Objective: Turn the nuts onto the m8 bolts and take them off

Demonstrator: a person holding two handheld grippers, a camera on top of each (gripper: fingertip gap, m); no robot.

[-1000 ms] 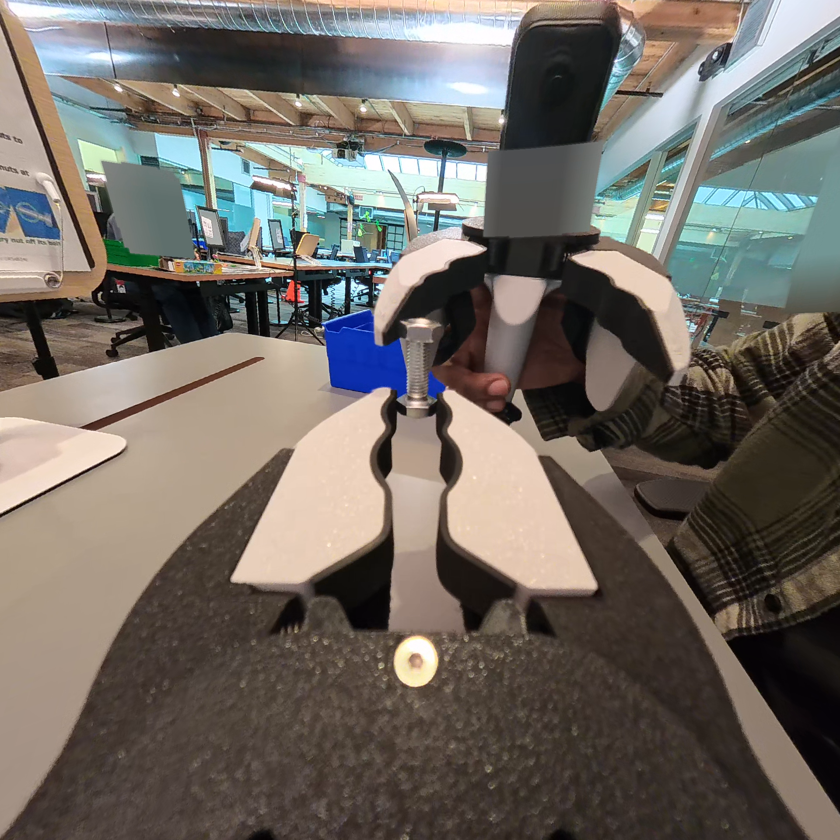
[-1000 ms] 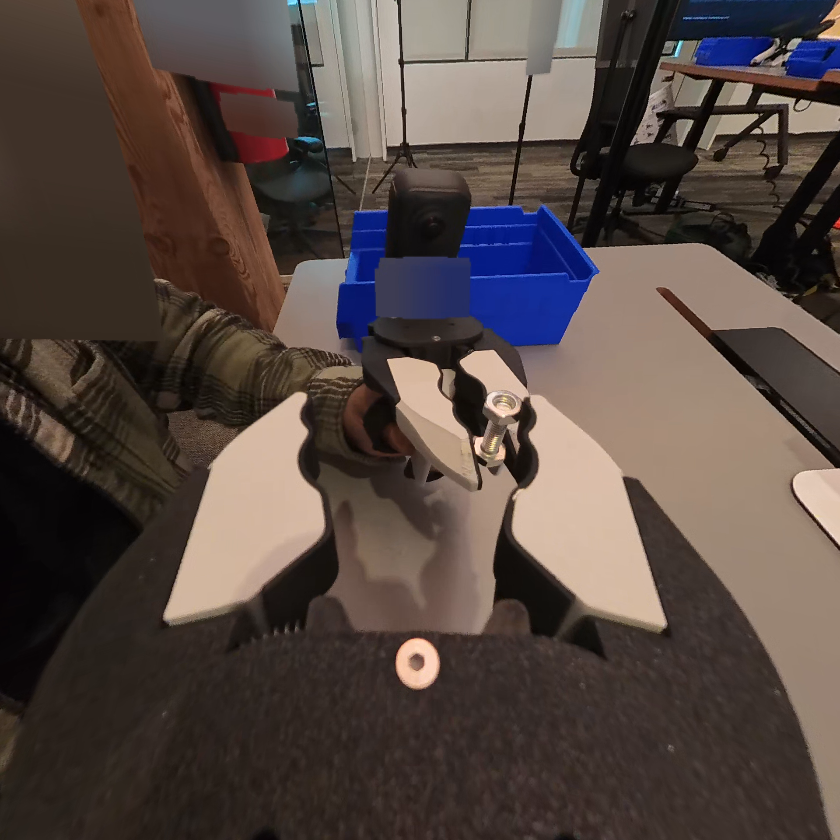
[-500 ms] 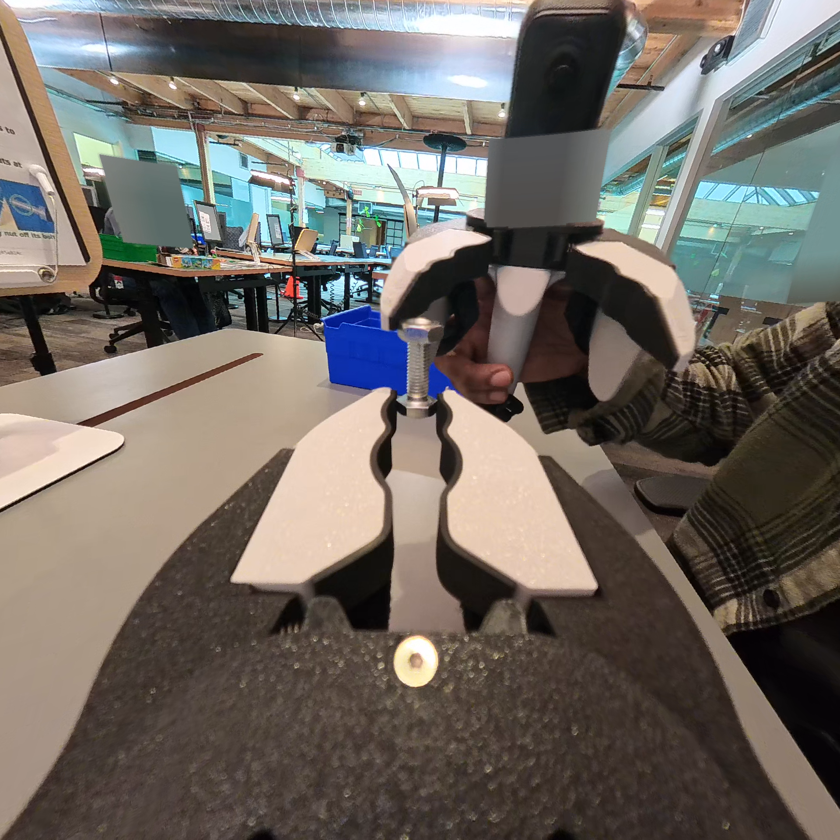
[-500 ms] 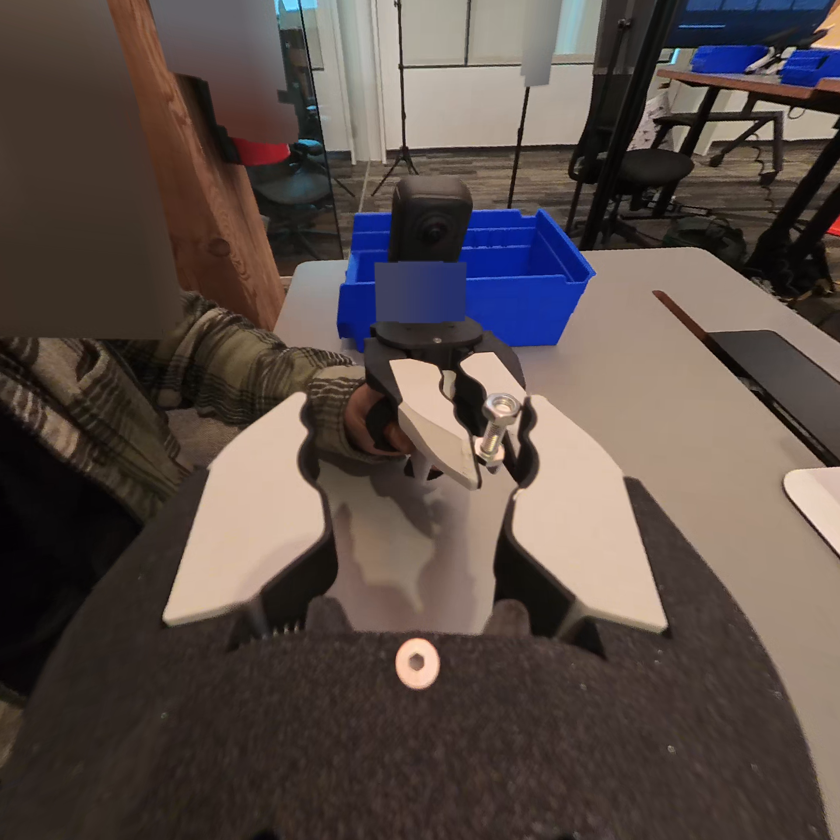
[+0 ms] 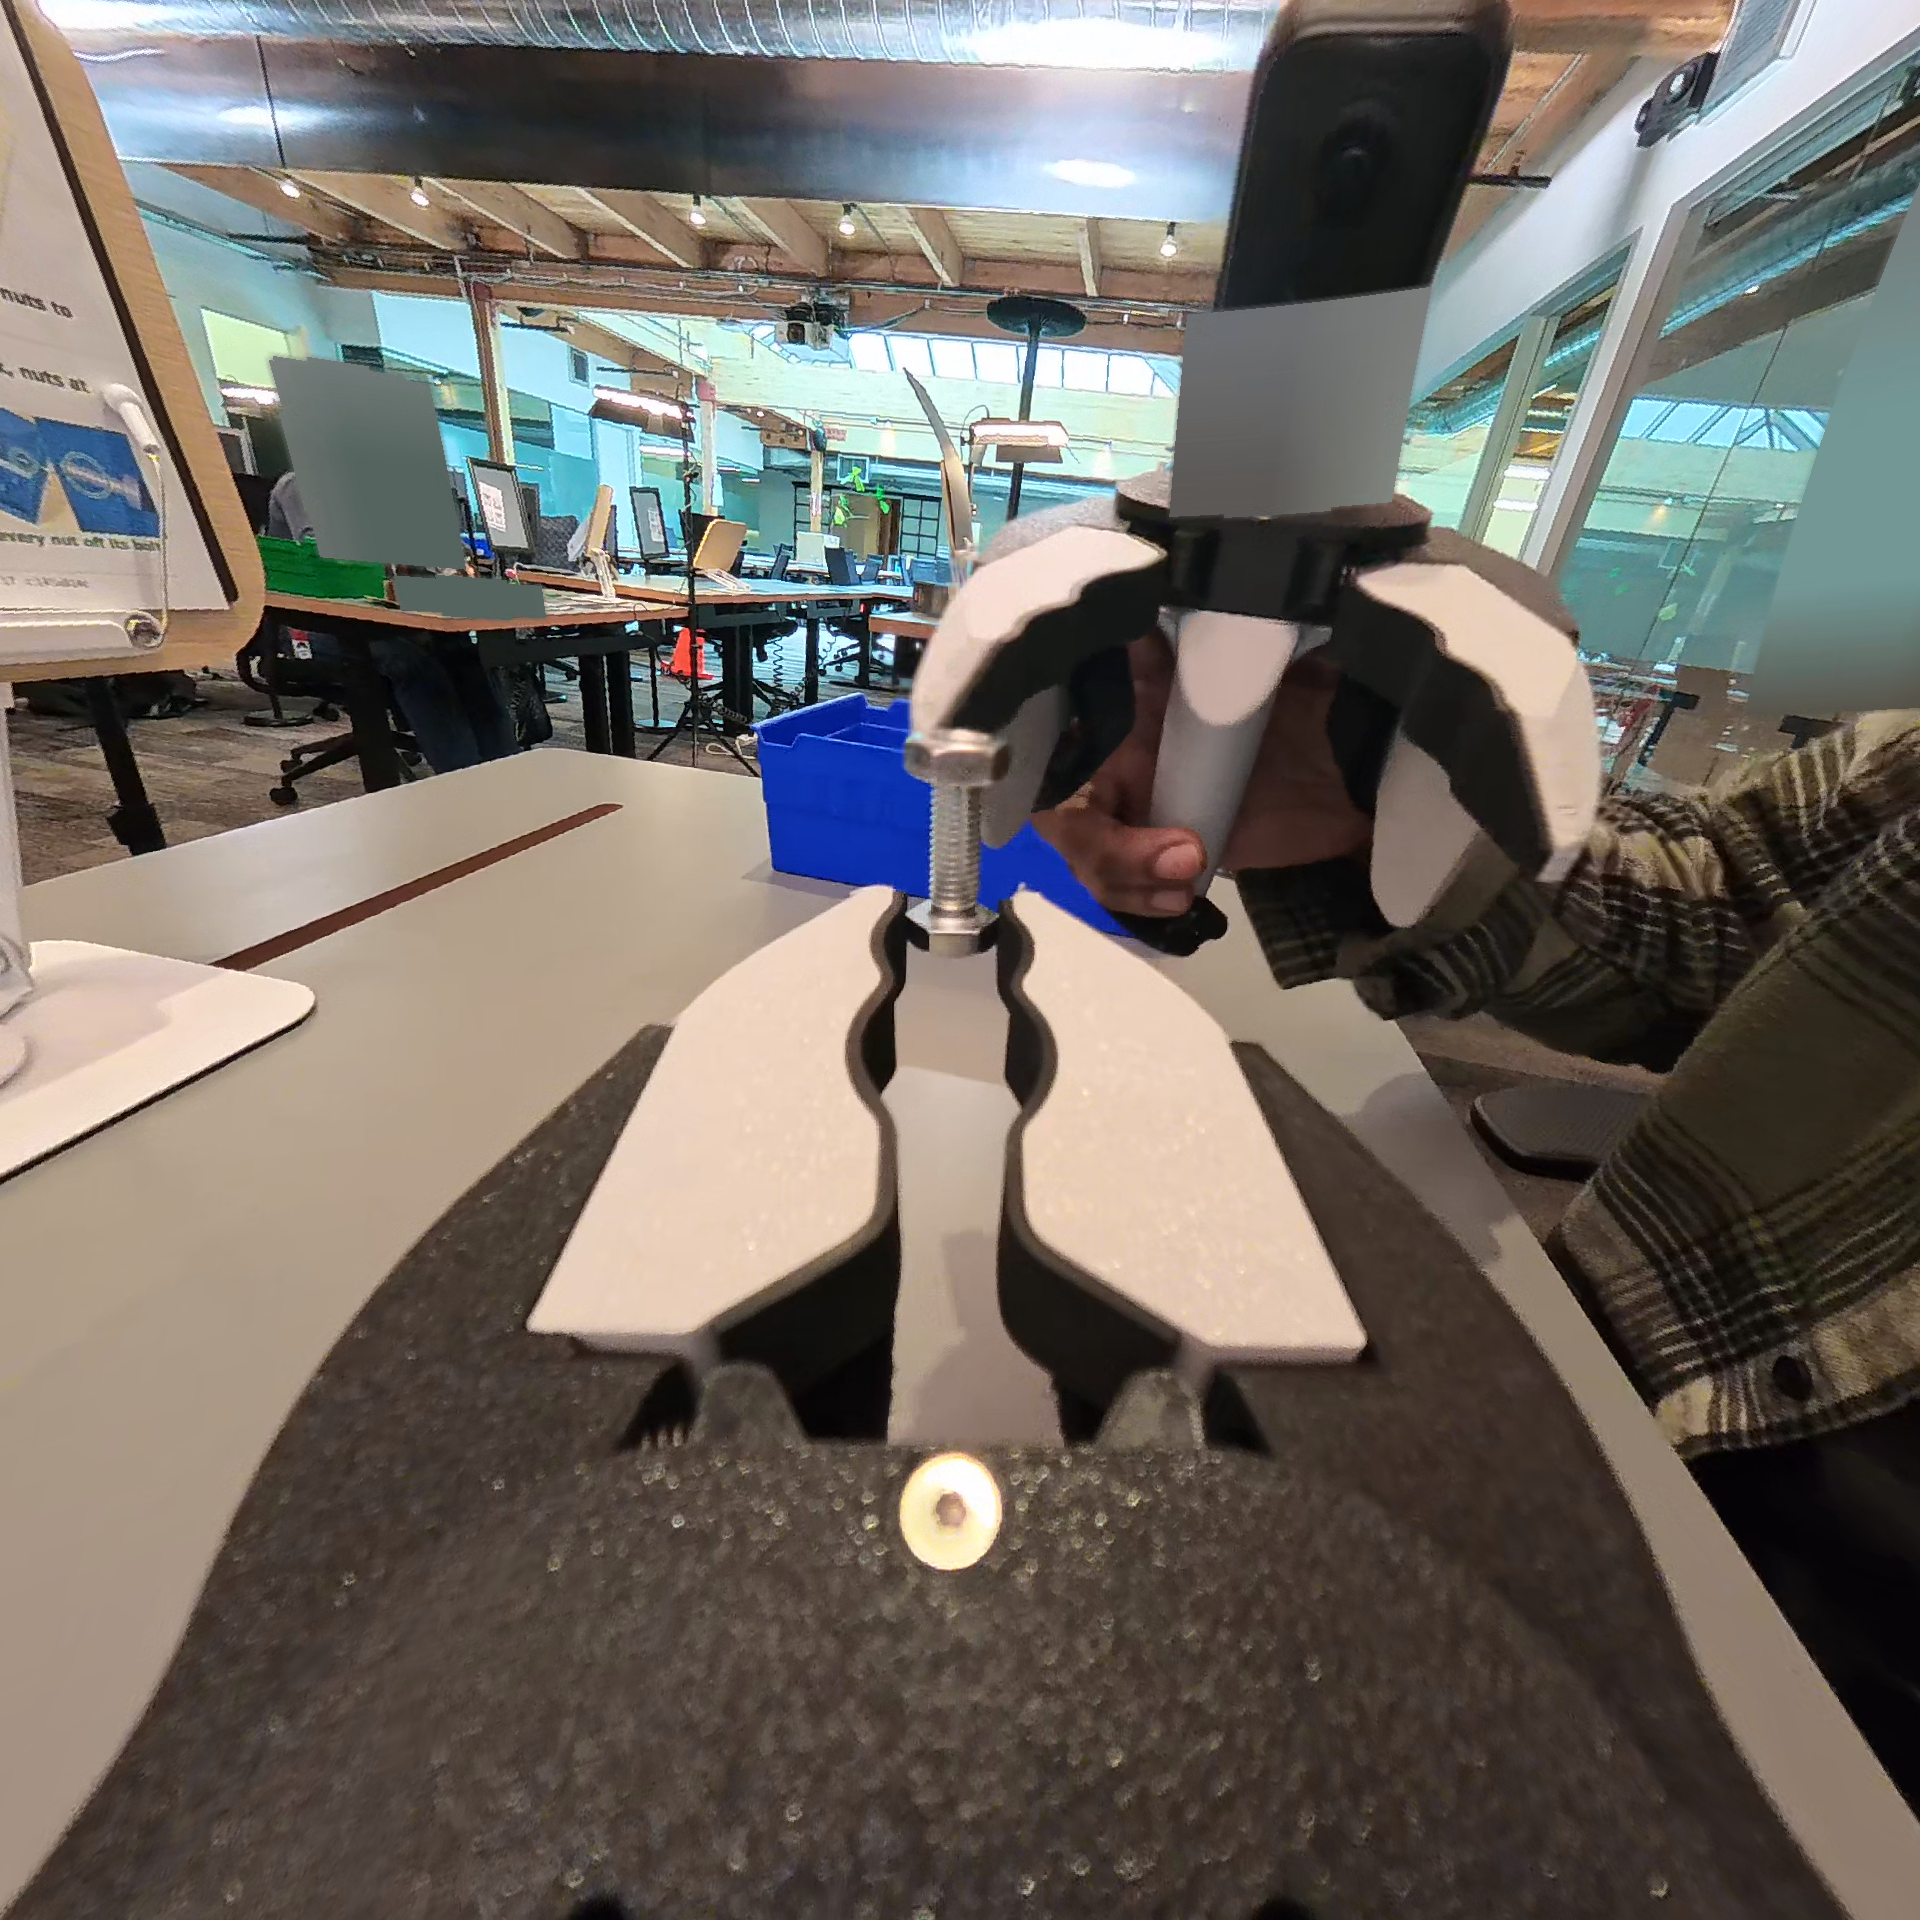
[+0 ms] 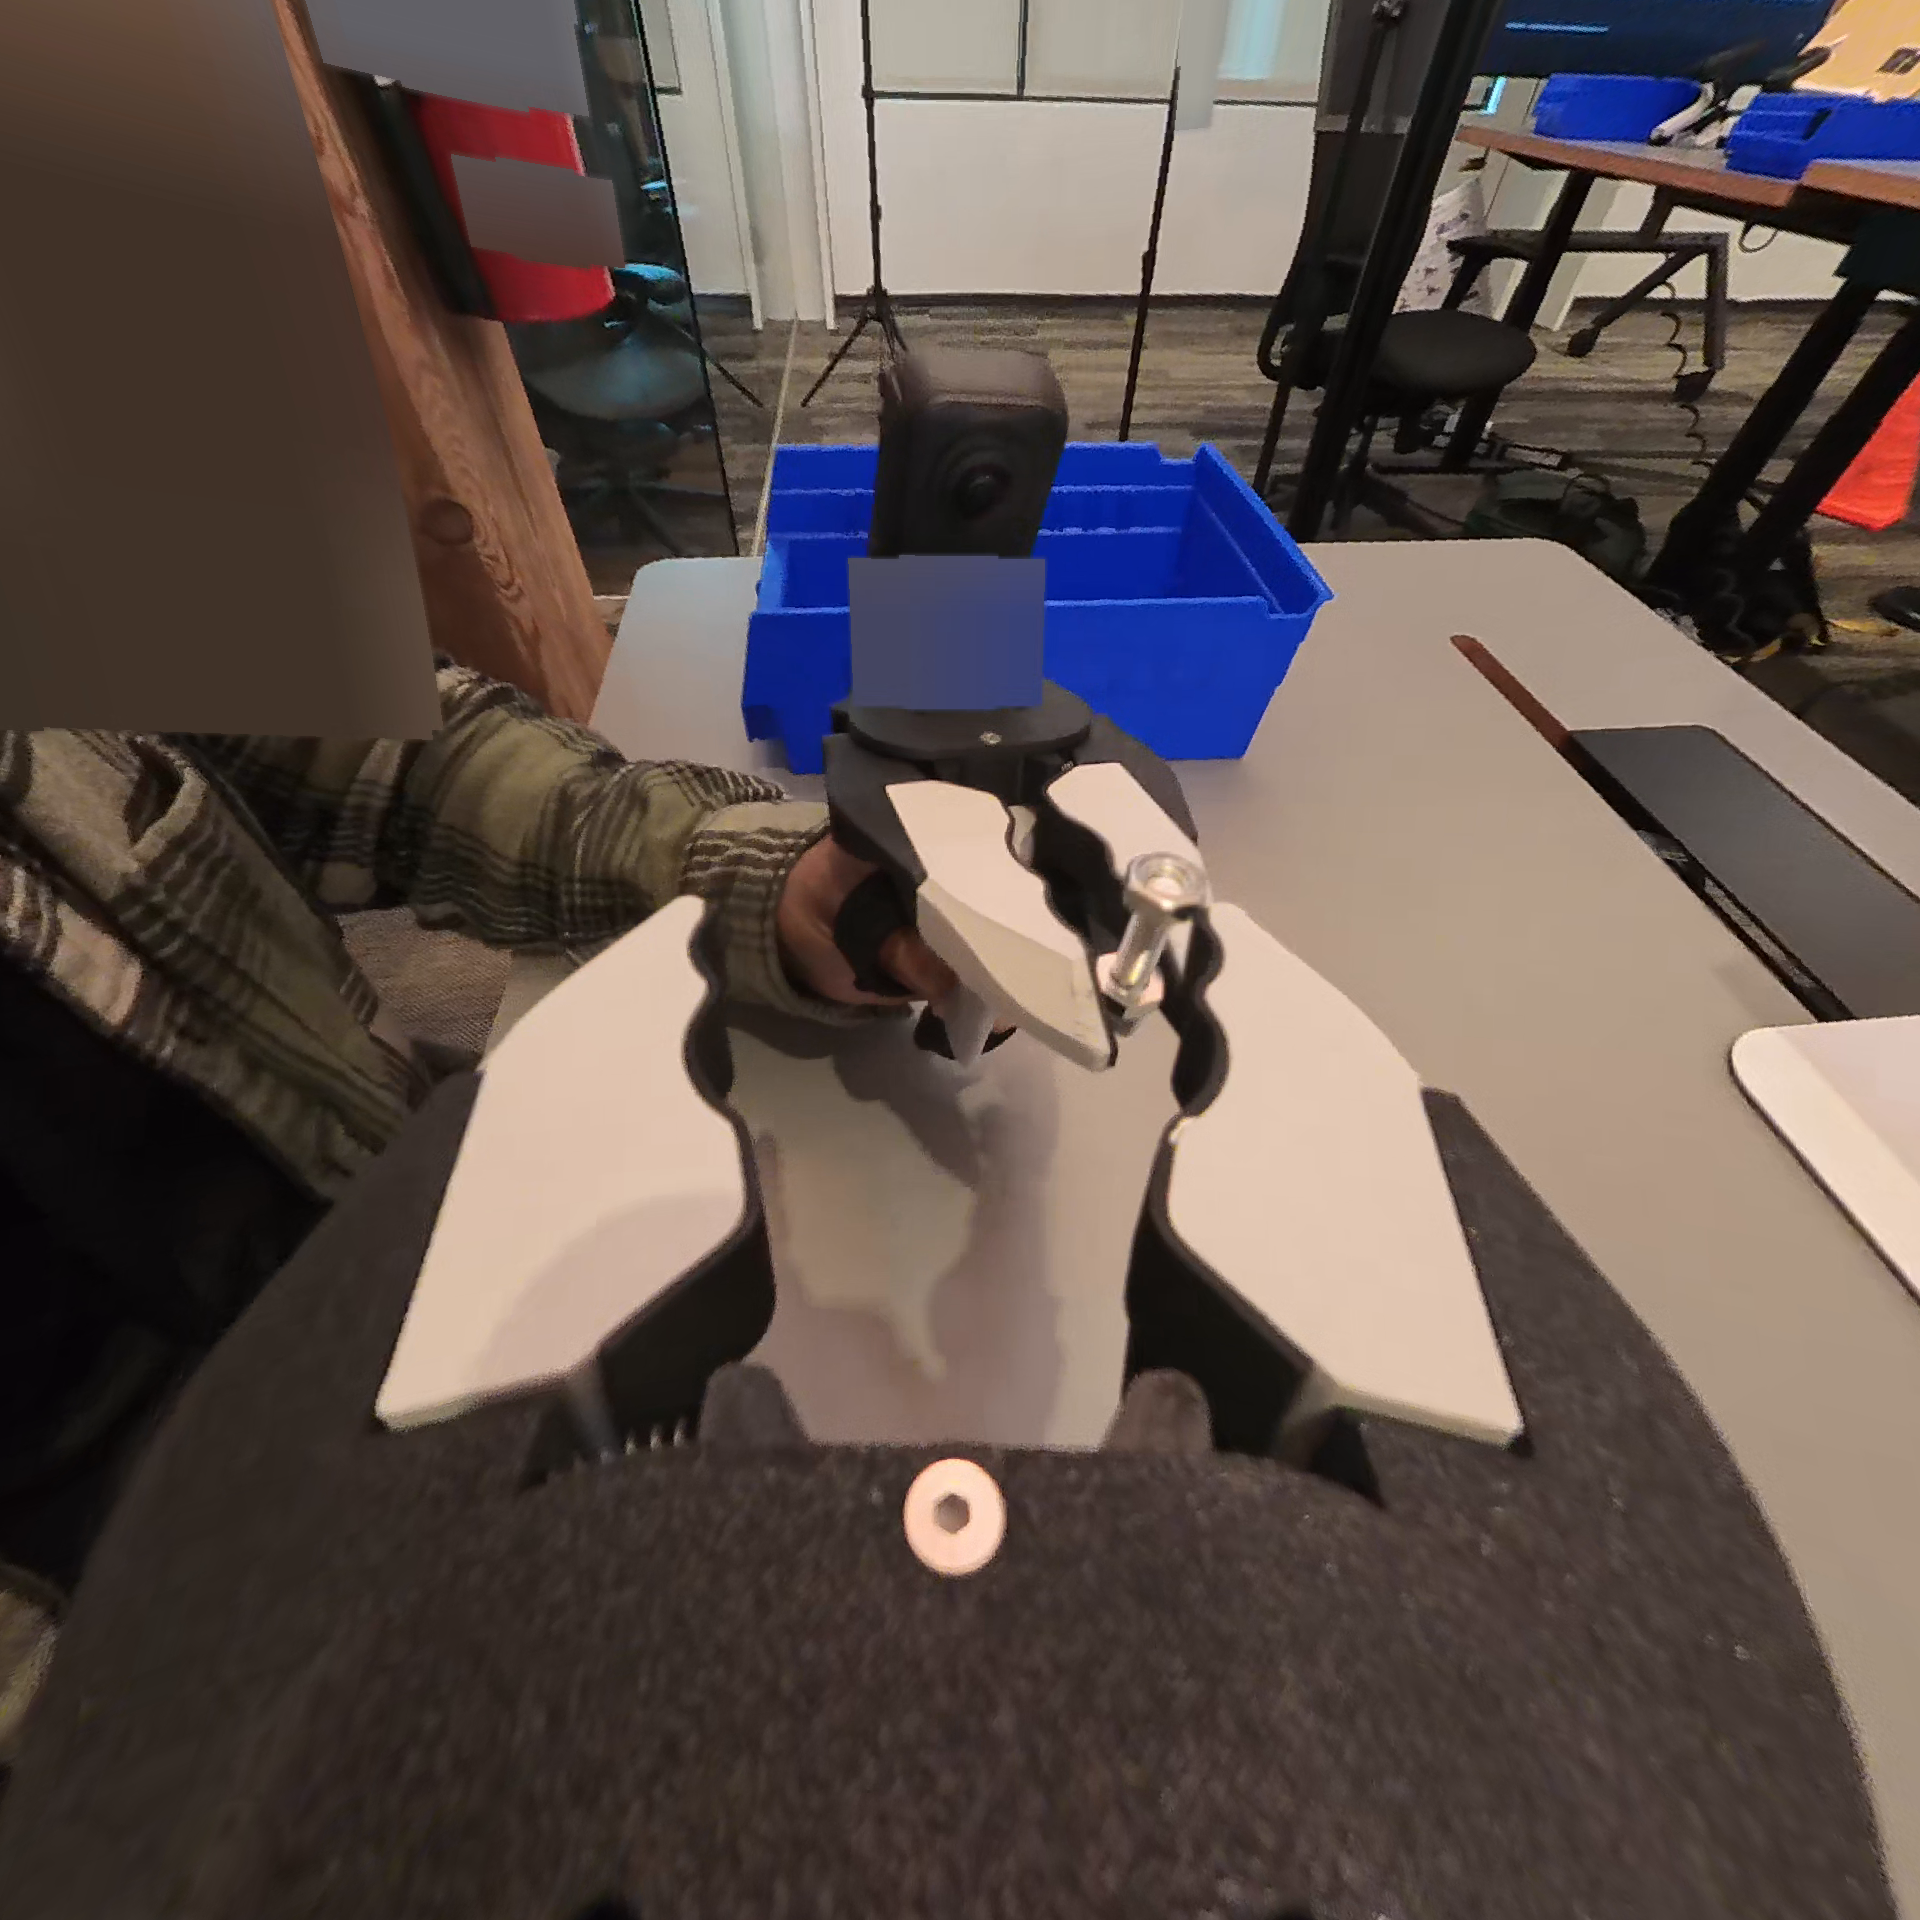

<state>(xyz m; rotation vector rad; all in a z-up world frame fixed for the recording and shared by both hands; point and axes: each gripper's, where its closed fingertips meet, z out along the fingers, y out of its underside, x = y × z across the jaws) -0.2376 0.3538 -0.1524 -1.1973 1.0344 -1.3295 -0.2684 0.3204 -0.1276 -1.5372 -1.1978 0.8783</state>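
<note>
A silver hex nut (image 5: 948, 930) is seen threaded onto the low end of a silver M8 bolt (image 5: 954, 821) — judged partway through, with either more turns or full removal left. The bolt stands upright above the grey table (image 5: 343, 997), in front of the blue plastic bin (image 5: 831, 800). The nut is pinched by the left gripper (image 5: 948, 940), its white fingers nearly together. The right gripper (image 6: 951, 966) is spread wide around the bolt's head — one finger (image 5: 997, 665) beside it, contact not clear.
</note>
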